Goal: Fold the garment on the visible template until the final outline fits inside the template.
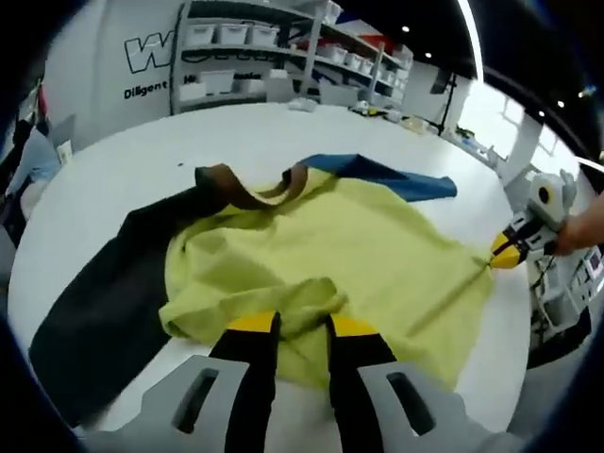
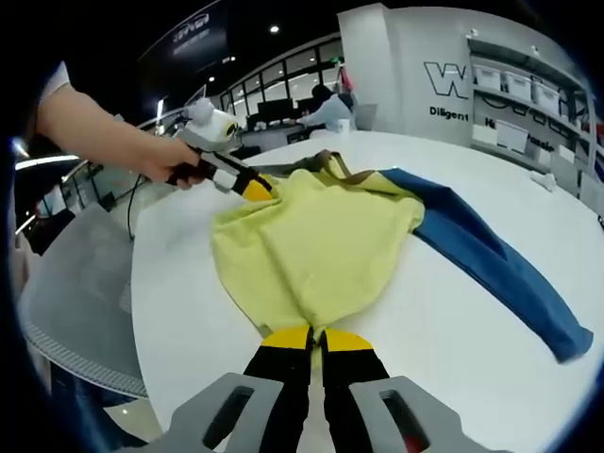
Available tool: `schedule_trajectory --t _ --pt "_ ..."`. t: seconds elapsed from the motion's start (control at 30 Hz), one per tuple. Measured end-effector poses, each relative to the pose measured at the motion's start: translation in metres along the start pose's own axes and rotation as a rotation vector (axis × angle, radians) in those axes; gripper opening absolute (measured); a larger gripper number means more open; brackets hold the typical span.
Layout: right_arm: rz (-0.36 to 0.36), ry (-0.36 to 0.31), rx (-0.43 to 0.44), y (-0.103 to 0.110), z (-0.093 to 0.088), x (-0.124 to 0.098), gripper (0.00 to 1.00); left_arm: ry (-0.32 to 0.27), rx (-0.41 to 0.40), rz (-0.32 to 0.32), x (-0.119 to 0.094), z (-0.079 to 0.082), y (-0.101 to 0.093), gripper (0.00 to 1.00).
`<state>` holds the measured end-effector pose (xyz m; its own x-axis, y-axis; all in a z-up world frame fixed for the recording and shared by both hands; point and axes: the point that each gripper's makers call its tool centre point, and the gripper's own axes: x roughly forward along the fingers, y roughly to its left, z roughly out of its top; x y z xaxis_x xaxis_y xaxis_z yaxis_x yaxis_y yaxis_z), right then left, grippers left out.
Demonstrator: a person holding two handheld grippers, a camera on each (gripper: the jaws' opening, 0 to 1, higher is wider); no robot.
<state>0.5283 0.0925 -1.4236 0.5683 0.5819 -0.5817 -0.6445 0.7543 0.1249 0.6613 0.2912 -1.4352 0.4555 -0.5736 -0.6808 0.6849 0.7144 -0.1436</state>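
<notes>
With each gripper, left (image 1: 302,326) and right (image 2: 316,338), clamped on the yellow cloth garment's (image 2: 316,241) hem, a fold across the white surface (image 2: 444,321) is mid-way; next, carry both corners over together.

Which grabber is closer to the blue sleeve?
Probably the right gripper: it grips the yellow body's edge on the blue sleeve's side. The left gripper grips the edge farther from it.

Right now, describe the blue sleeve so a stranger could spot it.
On the white table lies a yellow garment. The blue sleeve stretches flat from its brown collar end. It alone is blue; the other sleeve is black.
</notes>
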Motion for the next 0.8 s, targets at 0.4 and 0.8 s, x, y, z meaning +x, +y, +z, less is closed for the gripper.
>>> schedule_trajectory --t 0.4,0.8 --pt "-0.013 -0.016 0.006 -0.001 0.003 -0.002 0.0 -0.032 -0.057 0.016 -0.038 0.001 0.006 0.02" --pt "-0.009 -0.018 -0.023 0.003 0.007 -0.01 0.0 0.003 -0.413 0.107 -0.124 -0.075 0.022 0.02"
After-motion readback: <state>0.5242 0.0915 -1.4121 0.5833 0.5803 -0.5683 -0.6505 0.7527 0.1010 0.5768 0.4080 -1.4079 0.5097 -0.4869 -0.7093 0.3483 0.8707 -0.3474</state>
